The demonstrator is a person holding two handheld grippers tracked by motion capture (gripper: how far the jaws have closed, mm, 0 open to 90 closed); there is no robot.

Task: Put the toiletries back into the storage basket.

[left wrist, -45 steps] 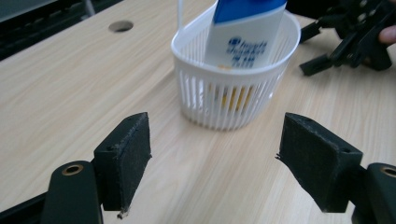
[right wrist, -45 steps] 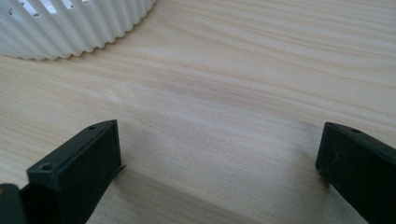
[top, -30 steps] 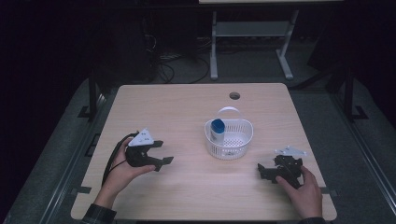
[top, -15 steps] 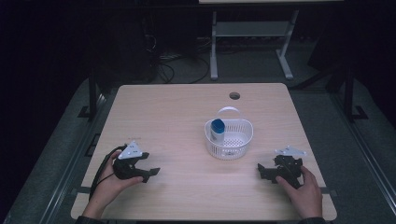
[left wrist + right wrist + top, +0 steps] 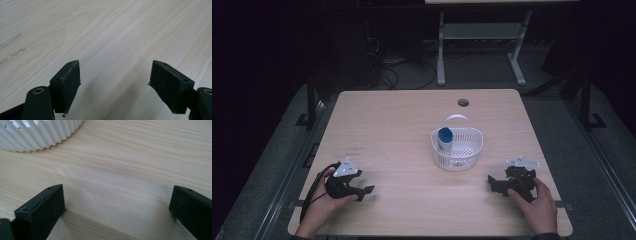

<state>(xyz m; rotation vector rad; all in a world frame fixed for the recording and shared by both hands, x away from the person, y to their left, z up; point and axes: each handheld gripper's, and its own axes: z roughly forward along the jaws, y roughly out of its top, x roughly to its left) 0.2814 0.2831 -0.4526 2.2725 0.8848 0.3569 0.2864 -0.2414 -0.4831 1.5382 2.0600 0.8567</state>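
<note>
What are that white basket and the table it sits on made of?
The white basket looks like moulded plastic: matt white, with a ribbed wall and small slots near the rim, seen up close in the right gripper view. The table shows pale wood grain in long streaks with a smooth, faintly shiny surface; whether solid wood or laminate, I cannot tell.

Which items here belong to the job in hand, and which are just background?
In the job:
white ribbed plastic basket
blue-capped white bottle lying inside it
left claw, open
right claw, open

Background:
light wooden table
metal stand legs
floor cables
</note>
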